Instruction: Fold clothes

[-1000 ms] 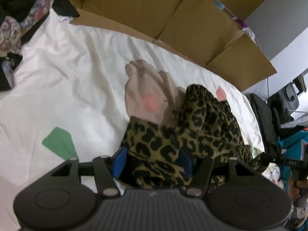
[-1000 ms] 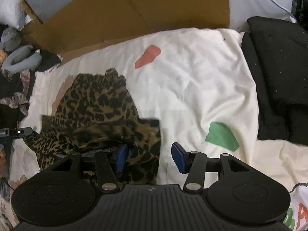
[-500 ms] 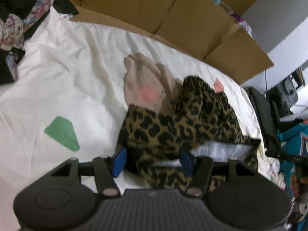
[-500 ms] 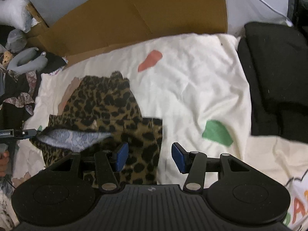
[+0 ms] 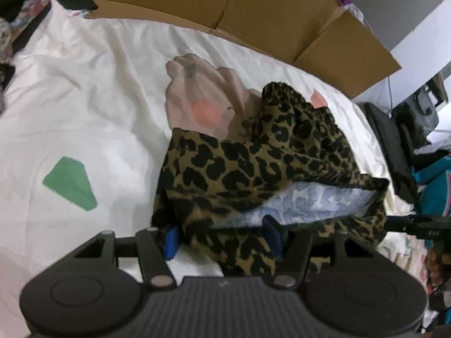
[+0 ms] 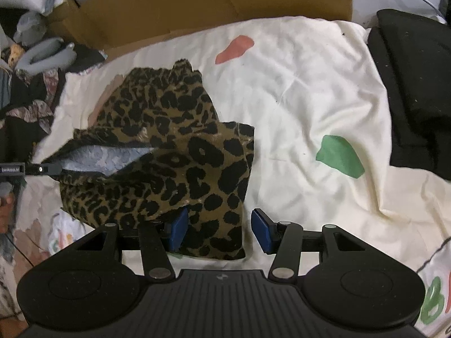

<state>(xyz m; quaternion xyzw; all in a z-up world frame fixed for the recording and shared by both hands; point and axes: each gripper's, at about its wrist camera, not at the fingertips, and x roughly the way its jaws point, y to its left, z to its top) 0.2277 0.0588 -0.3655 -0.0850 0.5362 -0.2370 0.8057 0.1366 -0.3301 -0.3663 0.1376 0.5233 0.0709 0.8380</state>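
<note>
The leopard-print garment (image 6: 180, 152) lay bunched on the cream sheet (image 6: 310, 90), its near edge turned up so the pale blue-grey lining (image 5: 315, 202) showed. The left gripper (image 5: 222, 238) had its blue pads (image 5: 172, 239) set about half apart with the near fold of cloth lying between them (whether they actually pinched it, I could not tell). The right gripper (image 6: 218, 232) stood much the same, jaws part open over the garment's lower corner, the left pad against the fabric and the right one (image 6: 260, 231) over bare sheet. Cardboard (image 6: 211, 2) rose behind the bed, a black pile (image 6: 417, 90) sat to the right, and green (image 6: 339, 156) and coral (image 6: 235, 49) patches marked the sheet.
</note>
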